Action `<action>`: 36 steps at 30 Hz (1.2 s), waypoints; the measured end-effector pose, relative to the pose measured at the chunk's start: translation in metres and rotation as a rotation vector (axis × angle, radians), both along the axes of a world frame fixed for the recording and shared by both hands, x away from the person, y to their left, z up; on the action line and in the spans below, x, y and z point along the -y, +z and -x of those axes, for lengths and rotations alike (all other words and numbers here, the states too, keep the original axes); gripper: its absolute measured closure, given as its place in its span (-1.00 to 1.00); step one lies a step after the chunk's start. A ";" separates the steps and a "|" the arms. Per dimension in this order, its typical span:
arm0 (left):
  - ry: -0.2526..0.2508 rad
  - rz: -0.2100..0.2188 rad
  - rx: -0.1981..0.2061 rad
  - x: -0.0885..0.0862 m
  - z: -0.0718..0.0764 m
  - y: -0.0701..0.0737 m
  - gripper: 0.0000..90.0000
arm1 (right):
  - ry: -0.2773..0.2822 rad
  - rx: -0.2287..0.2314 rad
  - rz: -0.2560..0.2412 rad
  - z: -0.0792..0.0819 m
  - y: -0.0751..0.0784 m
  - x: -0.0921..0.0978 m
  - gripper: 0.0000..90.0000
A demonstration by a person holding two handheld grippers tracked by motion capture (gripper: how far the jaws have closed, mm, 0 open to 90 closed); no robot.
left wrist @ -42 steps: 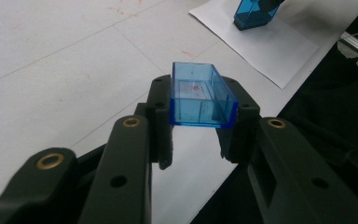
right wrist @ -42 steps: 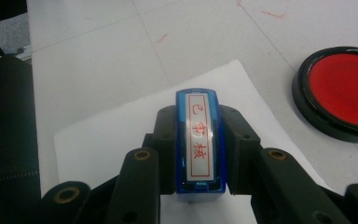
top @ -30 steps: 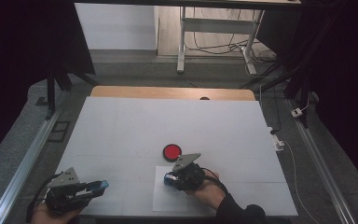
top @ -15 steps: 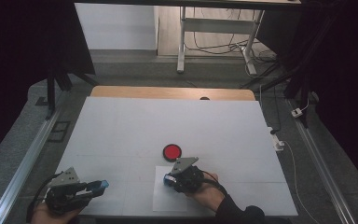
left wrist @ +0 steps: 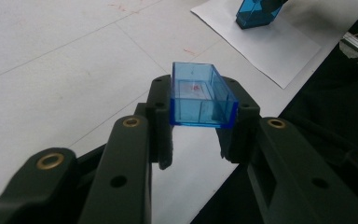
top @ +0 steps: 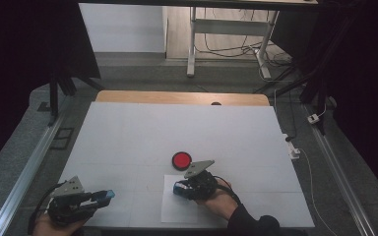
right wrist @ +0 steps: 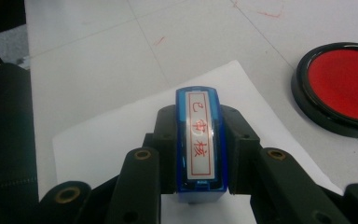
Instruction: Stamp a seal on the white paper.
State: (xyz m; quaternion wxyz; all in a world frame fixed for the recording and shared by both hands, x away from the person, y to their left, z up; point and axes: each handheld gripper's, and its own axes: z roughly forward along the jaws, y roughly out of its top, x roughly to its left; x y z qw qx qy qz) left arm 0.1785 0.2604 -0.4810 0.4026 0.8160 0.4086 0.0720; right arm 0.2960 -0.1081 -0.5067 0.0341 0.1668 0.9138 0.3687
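My right claw (right wrist: 200, 186) grips the blue stamp (right wrist: 199, 140) over the white paper (top: 177, 209); left claw (left wrist: 200, 140) clamps its clear blue cap (left wrist: 200, 95); I'd press flat, squarely, avoiding the red ink pad (top: 181, 160).

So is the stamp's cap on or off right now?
Off. The left tongs hold the clear blue cap apart, while the right tongs grip the stamp.

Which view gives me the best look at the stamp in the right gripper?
The right gripper view: the stamp sits close up between the jaws, its label with red characters legible, above the paper sheet. The high view shows it as a small blue block in the right gripper. The left gripper view catches its blue body far off.
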 end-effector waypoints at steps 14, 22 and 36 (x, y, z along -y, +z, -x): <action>-0.003 -0.002 0.000 0.000 0.000 0.000 0.51 | 0.032 0.118 0.043 0.012 0.000 -0.005 0.58; -0.001 0.000 0.001 0.000 0.000 0.000 0.51 | 0.014 0.040 -0.003 0.004 -0.002 0.001 0.57; -0.001 0.007 0.002 -0.001 0.000 0.000 0.51 | 0.008 0.042 -0.003 0.004 0.001 0.000 0.55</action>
